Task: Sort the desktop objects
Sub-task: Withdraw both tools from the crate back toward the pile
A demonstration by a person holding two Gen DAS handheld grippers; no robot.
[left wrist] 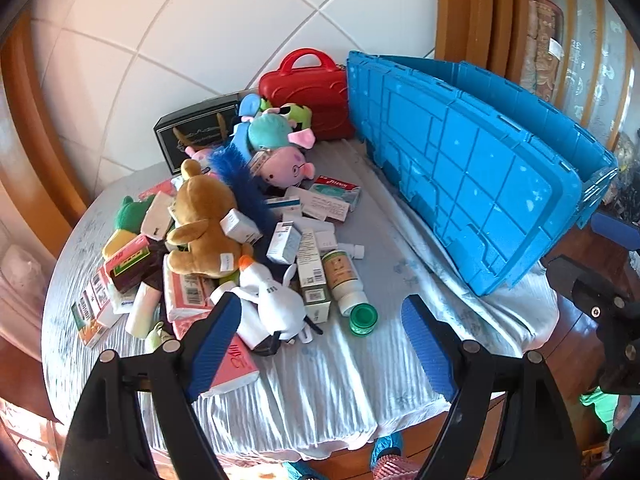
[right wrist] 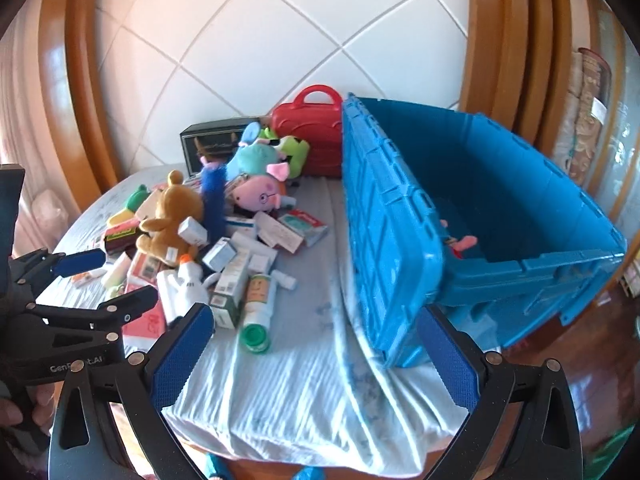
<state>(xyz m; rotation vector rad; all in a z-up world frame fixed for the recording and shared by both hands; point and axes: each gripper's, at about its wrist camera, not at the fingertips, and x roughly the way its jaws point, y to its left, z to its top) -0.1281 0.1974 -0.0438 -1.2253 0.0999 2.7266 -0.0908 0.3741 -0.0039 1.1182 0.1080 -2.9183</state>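
A heap of plush toys and medicine boxes lies on a cloth-covered table (left wrist: 344, 376). It holds a brown bear (left wrist: 204, 232), a pink pig (left wrist: 286, 168), a white goose (left wrist: 276, 300) and a white bottle with a green cap (left wrist: 348, 286). A blue crate (right wrist: 520, 216) with its lid (left wrist: 460, 160) standing open sits at the right; a pink toy (right wrist: 464, 242) lies inside. My left gripper (left wrist: 320, 336) is open and empty above the near side of the heap. My right gripper (right wrist: 316, 344) is open and empty near the table's front edge, beside the crate.
A red toy case (left wrist: 312, 92) and a black box (left wrist: 192, 136) stand at the back by the tiled wall. The left gripper shows at the left of the right wrist view (right wrist: 104, 280). Wooden frames flank the wall. The table's front edge (right wrist: 280, 456) is close.
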